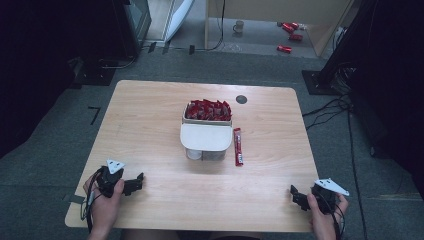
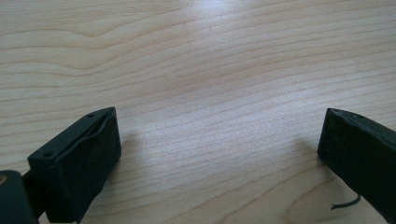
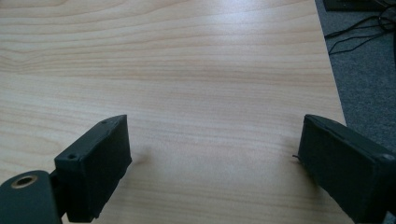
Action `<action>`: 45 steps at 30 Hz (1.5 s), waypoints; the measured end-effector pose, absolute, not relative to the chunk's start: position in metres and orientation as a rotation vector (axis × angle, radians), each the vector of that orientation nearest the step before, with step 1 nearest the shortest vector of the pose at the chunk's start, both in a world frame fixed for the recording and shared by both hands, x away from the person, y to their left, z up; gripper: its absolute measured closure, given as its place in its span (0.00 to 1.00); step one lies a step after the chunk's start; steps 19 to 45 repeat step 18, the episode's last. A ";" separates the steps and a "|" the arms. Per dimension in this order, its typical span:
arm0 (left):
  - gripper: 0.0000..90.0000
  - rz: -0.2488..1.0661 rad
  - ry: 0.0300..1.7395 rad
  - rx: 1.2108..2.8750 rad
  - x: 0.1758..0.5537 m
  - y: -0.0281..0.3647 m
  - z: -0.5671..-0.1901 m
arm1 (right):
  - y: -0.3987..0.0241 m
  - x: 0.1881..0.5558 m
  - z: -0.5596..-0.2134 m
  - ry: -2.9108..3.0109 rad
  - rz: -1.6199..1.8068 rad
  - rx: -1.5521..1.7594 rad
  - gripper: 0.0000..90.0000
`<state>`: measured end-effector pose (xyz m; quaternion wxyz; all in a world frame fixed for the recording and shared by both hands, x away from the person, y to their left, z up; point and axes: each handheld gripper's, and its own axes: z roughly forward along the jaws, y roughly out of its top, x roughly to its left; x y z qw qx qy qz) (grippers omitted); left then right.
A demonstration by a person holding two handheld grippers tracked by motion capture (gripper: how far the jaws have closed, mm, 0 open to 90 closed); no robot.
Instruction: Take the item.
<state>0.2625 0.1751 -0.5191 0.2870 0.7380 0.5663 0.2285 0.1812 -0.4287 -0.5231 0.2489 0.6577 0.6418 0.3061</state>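
Presently catalogued, one scene, five entries.

1. Desk [image 1: 150, 130]: pale wood-grain top with rounded corners and a small dark round cap [image 1: 241, 99] near its far edge.

2. Container: a white rounded plastic box [image 1: 206, 136] at the middle of the desk, its far compartment heaped with red foil sachets [image 1: 209, 110], its near part covered by a white lid.

3. Loose item: one long, narrow red foil stick sachet [image 1: 238, 146] lay flat on the desk just beside the box's right wall, apart from both claws. Judged light, thin and pliable, with a slick wrapper that would slide on the wood; contents probably powder, so crushing mattered little. Best taken across its narrow width near the middle, pads pressing on the two long edges, since a hold at one end would likely let it droop.

4. Left claw [image 1: 140, 181]: rested at the desk's near left corner in a person's hand, released, jaws wide with bare wood between them in the left gripper view.

5. Right claw [image 1: 295, 192]: sat at the near right corner, likewise released, nothing between its jaws.
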 end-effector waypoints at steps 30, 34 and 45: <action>0.00 0.610 1.513 1.971 0.262 0.175 -0.519 | -0.424 0.178 -0.526 1.778 0.782 1.746 0.04; 0.00 0.610 1.513 1.971 0.262 0.175 -0.519 | -0.424 0.178 -0.526 1.778 0.782 1.746 0.04; 0.00 0.610 1.513 1.971 0.262 0.175 -0.519 | -0.424 0.178 -0.526 1.778 0.782 1.746 0.04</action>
